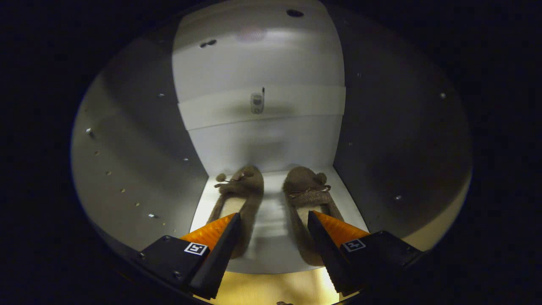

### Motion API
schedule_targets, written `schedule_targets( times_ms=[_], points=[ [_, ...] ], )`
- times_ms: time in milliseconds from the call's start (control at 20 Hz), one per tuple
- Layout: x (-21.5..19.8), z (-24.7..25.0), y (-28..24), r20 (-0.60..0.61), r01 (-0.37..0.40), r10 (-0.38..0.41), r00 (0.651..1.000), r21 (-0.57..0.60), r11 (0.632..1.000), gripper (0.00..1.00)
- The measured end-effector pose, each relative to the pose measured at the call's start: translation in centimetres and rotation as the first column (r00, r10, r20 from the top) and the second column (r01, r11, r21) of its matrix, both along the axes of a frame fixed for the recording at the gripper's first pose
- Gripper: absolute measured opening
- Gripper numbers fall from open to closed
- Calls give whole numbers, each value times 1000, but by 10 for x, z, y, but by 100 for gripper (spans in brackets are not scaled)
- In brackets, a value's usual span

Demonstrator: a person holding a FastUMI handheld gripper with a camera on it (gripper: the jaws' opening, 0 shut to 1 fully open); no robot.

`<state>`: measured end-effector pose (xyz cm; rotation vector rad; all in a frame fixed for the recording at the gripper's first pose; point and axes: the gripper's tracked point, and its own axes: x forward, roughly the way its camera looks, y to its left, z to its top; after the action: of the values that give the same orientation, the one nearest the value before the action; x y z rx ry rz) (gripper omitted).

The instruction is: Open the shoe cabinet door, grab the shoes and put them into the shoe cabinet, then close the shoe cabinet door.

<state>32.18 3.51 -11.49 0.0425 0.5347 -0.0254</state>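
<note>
Gripper view: the gripper (274, 218) pointed into the open cabinet (127, 169), its two fingers spread wide apart and holding nothing. Two brown fuzzy shoes lay side by side on the white shelf (273, 237), toes toward the back wall (262, 144). The left shoe (241, 190) and the right shoe (307, 188) were apart, with a strip of bare shelf between them. Each shoe bore a small bow and a pompom near the toe. The left finger (220, 241) overlapped the heel end of the left shoe in the picture, and the right finger (326, 241) overlapped the heel end of the right shoe; whether either finger touched a shoe could not be told. The gap between the fingers opened onto the bare strip of shelf. The grey side walls of the cabinet rose left and right of the shoes, the left one dotted with small holes and screws. On a pale band across the back wall, well beyond the shoes, sat a small metal fitting (257, 103). Below the front edge of the shelf, a lighter yellowish surface (271, 290) showed between the fingers.
</note>
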Motion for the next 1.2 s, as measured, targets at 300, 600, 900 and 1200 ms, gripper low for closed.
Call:
schedule_targets(
  times_ms=[300, 600, 900, 1200],
  points=[
    [-102, 43, 24, 141, -48, 42, 989, 43, 998, 99],
    [-226, 72, 18, 282, -82, 60, 958, 67, 994, 99],
    [-335, 92, -12, 369, -33, 5, 929, 70, 997, 98],
    [-414, 105, -80, 391, 95, -139, 910, 129, 987, 98]
  ],
)
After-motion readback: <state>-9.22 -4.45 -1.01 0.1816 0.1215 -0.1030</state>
